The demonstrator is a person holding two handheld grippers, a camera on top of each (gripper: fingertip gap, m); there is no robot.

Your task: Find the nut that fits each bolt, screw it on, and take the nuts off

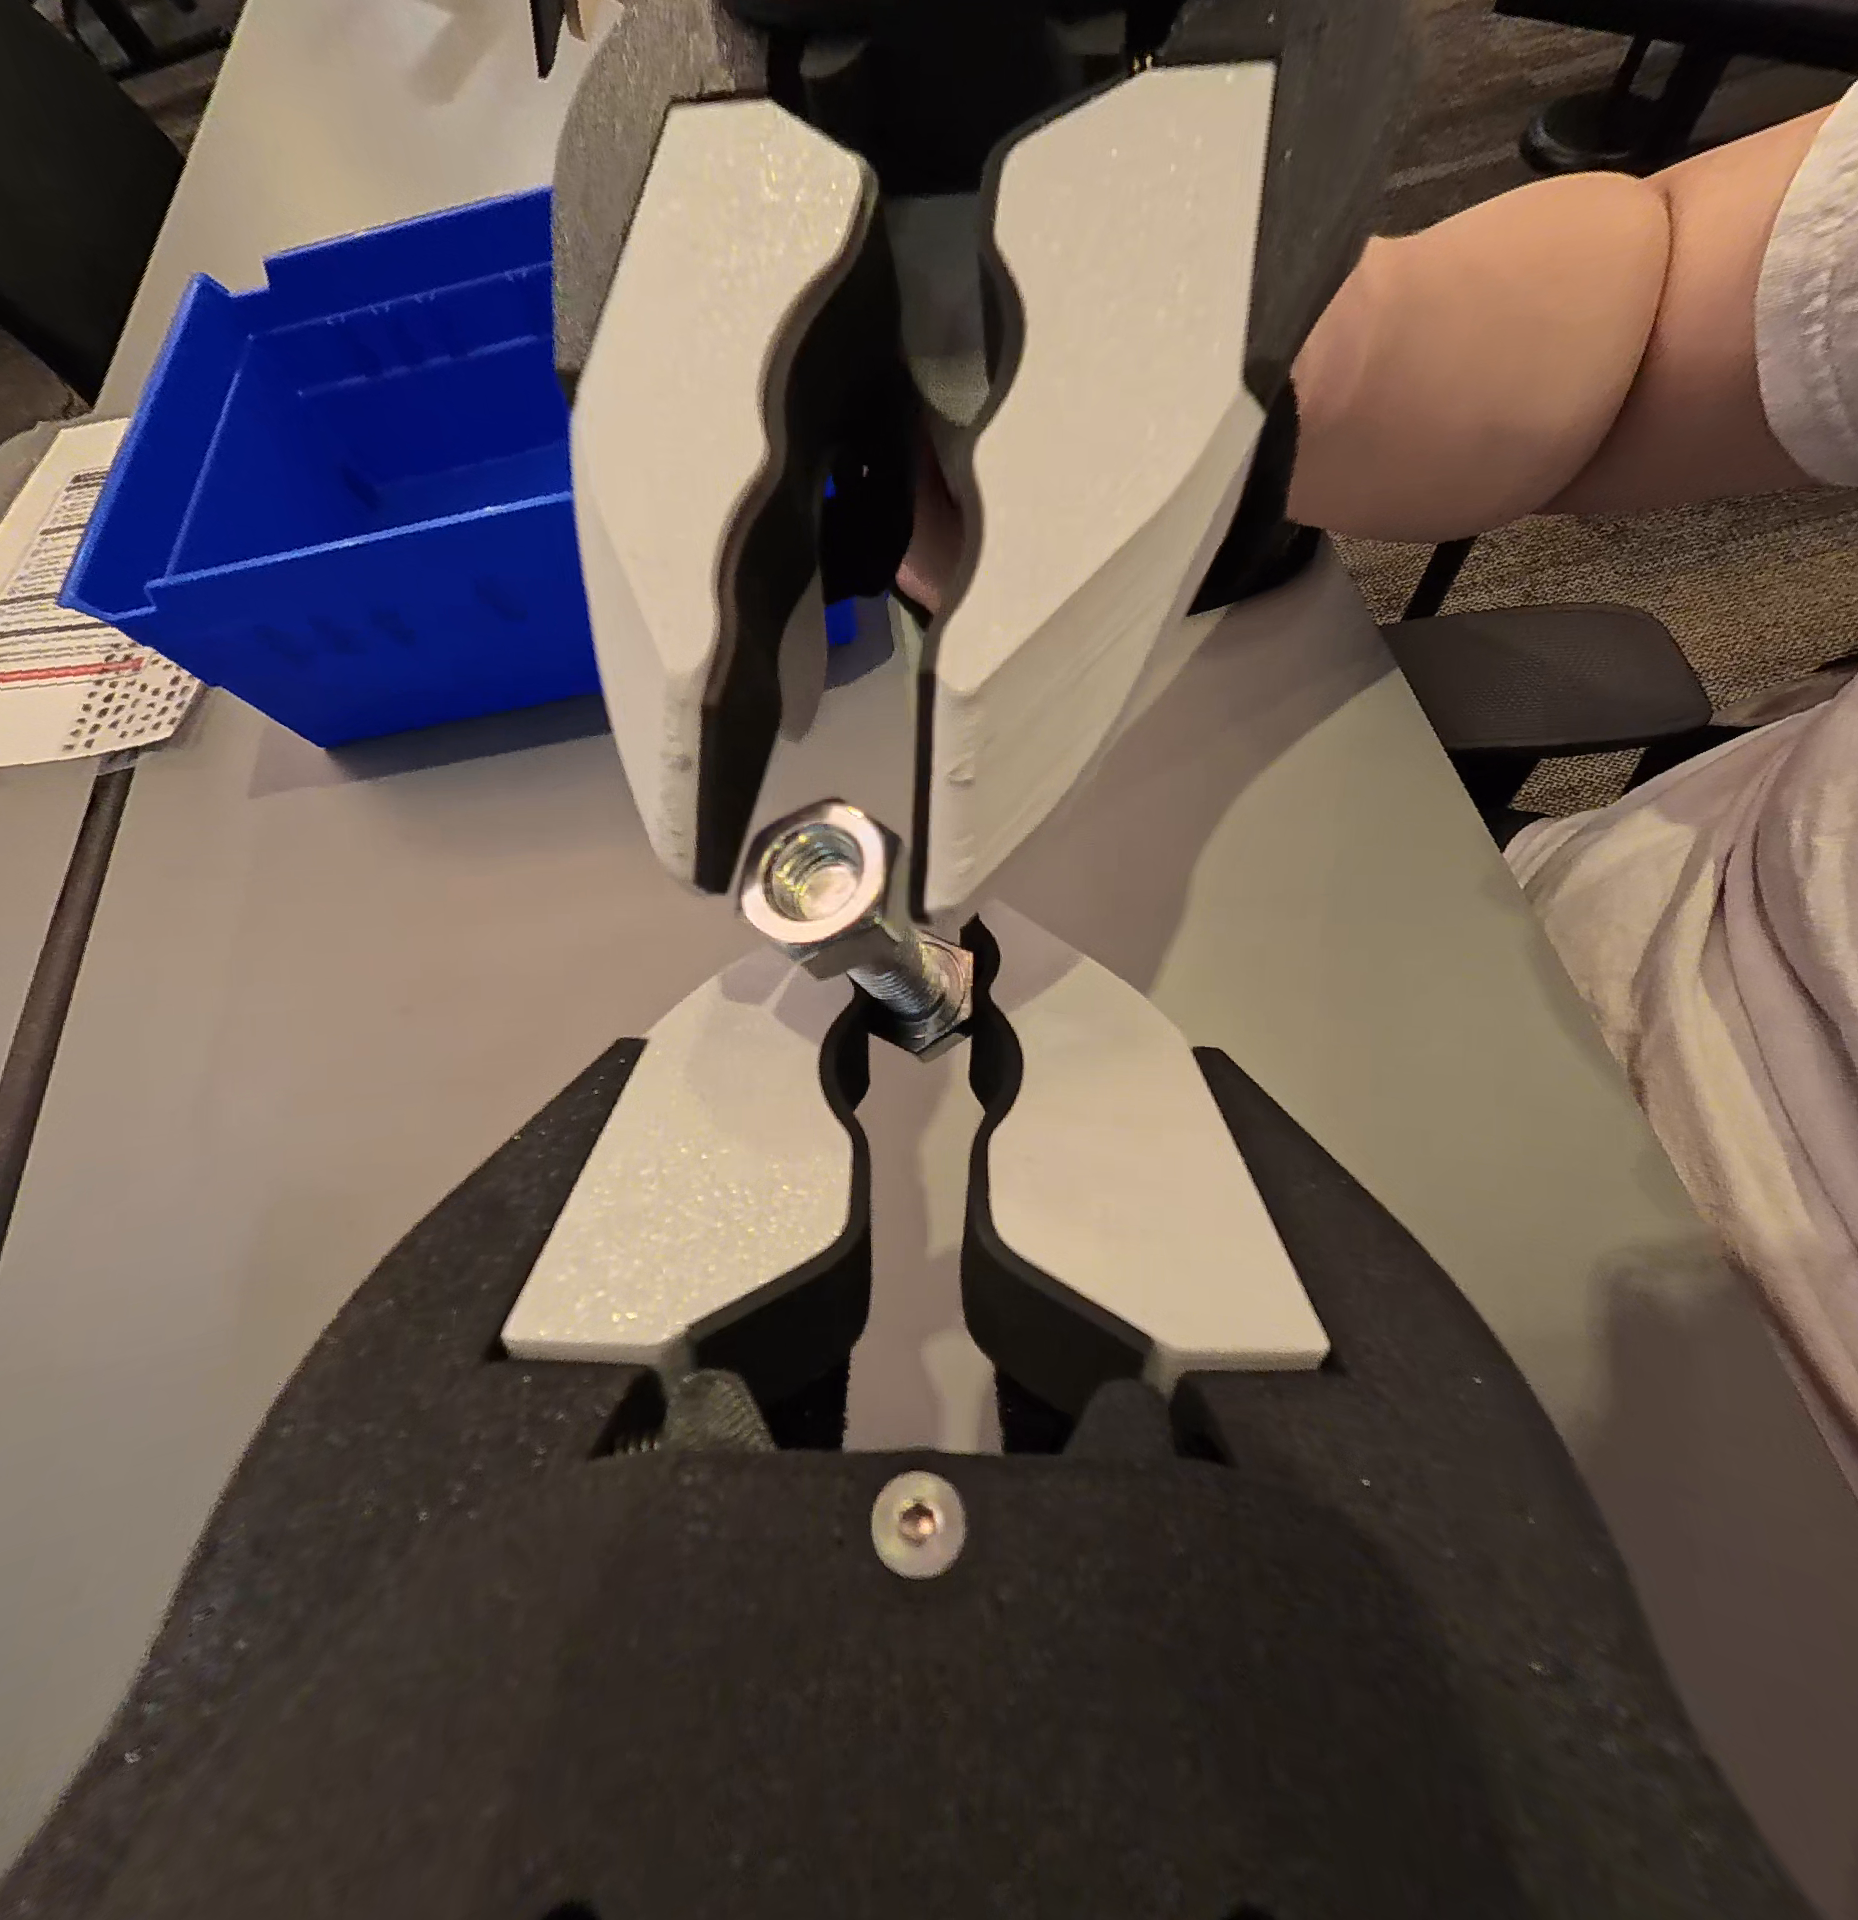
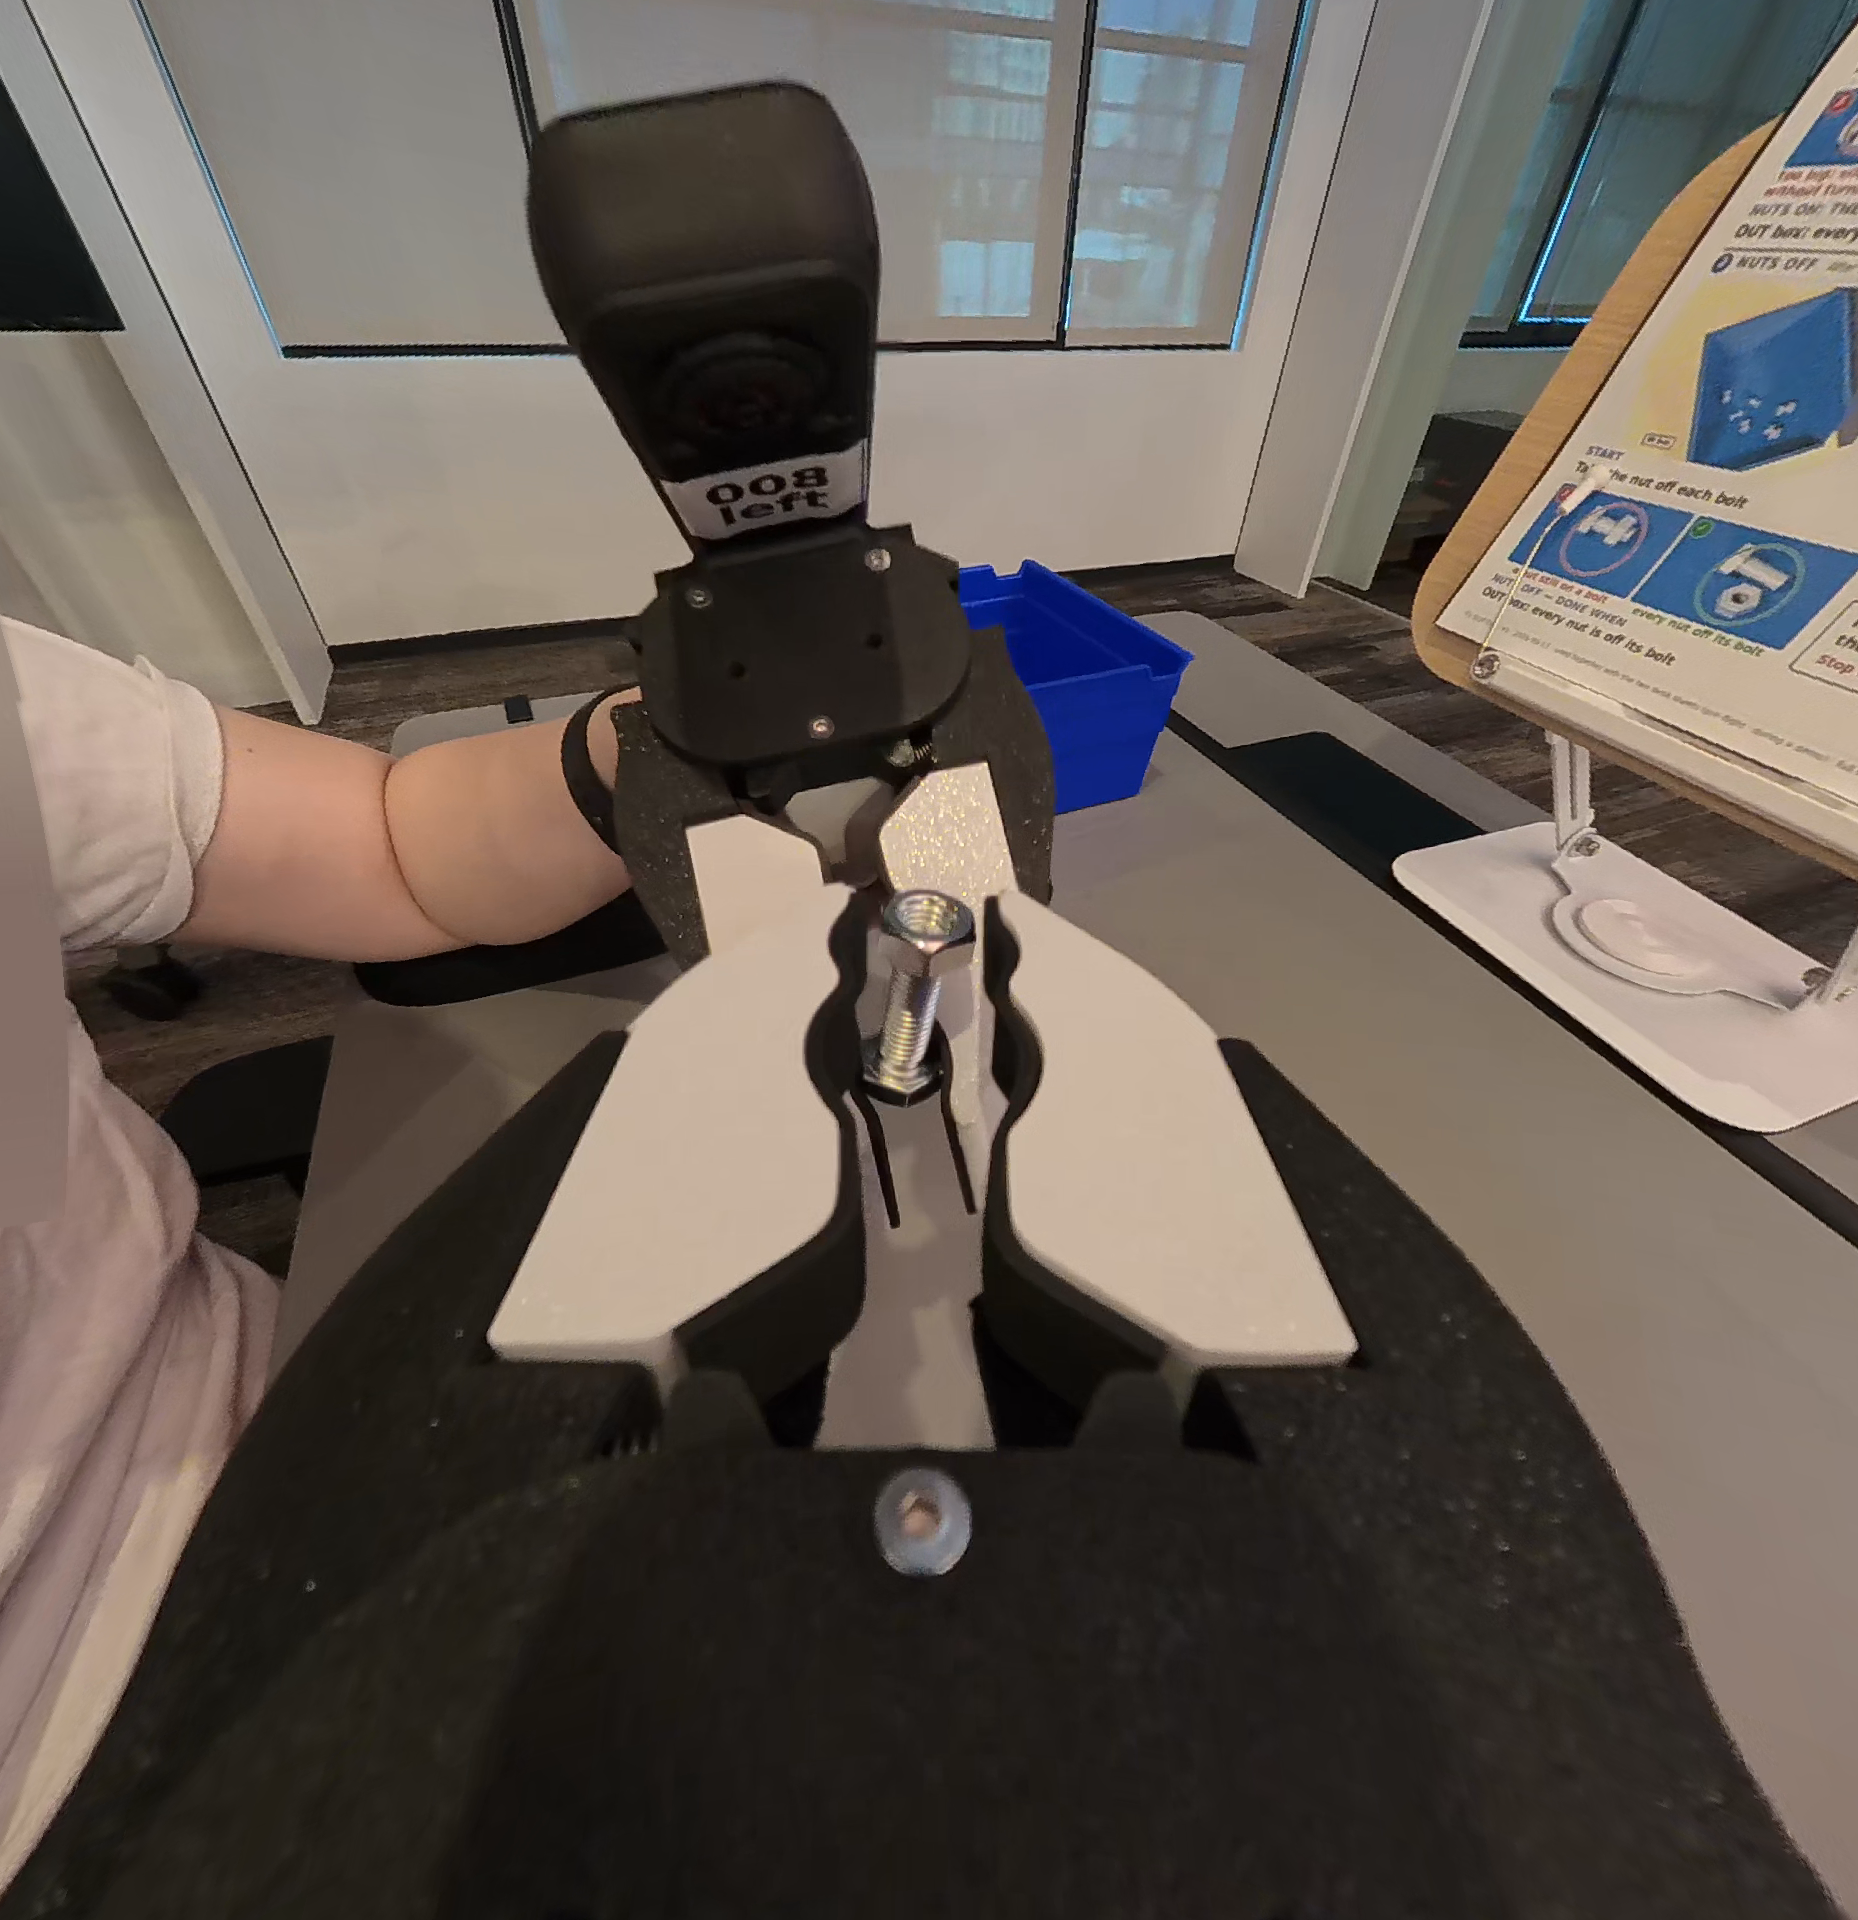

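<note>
Pinching the hexagonal head of the zinc-plated steel bolt point(image 1: 909, 987), the left gripper point(image 1: 920, 1023) steadies it above the grey table point(image 1: 385, 935); the right gripper point(image 1: 816, 883) clamps the silver hex nut point(image 1: 816, 881) by its flats. Rigid, slick, light hardware.

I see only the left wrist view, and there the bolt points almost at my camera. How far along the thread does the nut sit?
Observer: In the right wrist view, the silver hex nut sits at the very tip of the silver threaded bolt. Bare thread runs from it down to the hex head.
Operator: Does anything stand beside the right tongs? My view ends there.
Observer: Yes. A printed instruction sheet on a wooden board, held by a white metal stand, stands to their right.
</note>
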